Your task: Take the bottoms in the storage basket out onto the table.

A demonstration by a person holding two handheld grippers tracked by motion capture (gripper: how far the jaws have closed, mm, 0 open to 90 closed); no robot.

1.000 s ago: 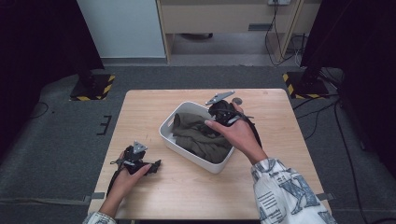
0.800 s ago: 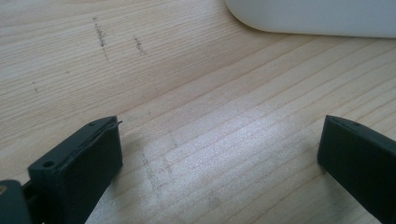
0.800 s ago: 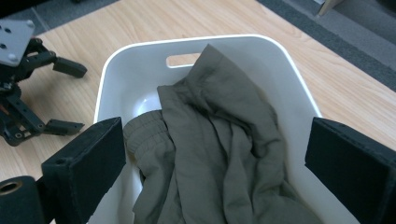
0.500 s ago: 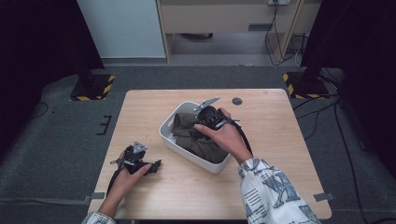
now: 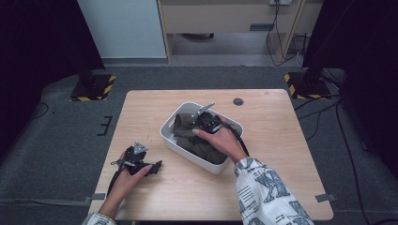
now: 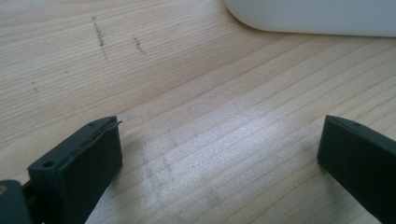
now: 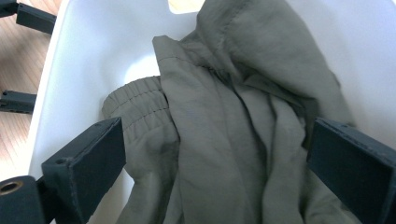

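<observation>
A white bin (image 5: 170, 138) stands in the middle of the wooden table, and a crumpled olive garment (image 5: 187, 133) lies inside it. My right gripper (image 5: 199, 127) reaches down into the bin from its far side. In the right gripper view its jaws (image 7: 217, 140) stand open on either side of the garment (image 7: 233, 116), with an elastic waistband by the left jaw. My left gripper (image 5: 154, 166) rests on the table at the front left, short of the bin. Its jaws (image 6: 219, 140) are wide open over bare wood, with nothing between them.
The bin's white wall (image 6: 317, 16) lies just ahead of the left gripper. A small dark round disc (image 5: 238, 101) sits near the table's far edge. Bare wood stretches to the right of the bin (image 5: 277, 140) and along the front.
My right gripper has moved left from the bin's far right rim and down over the garment. The left gripper has stayed where it was.
</observation>
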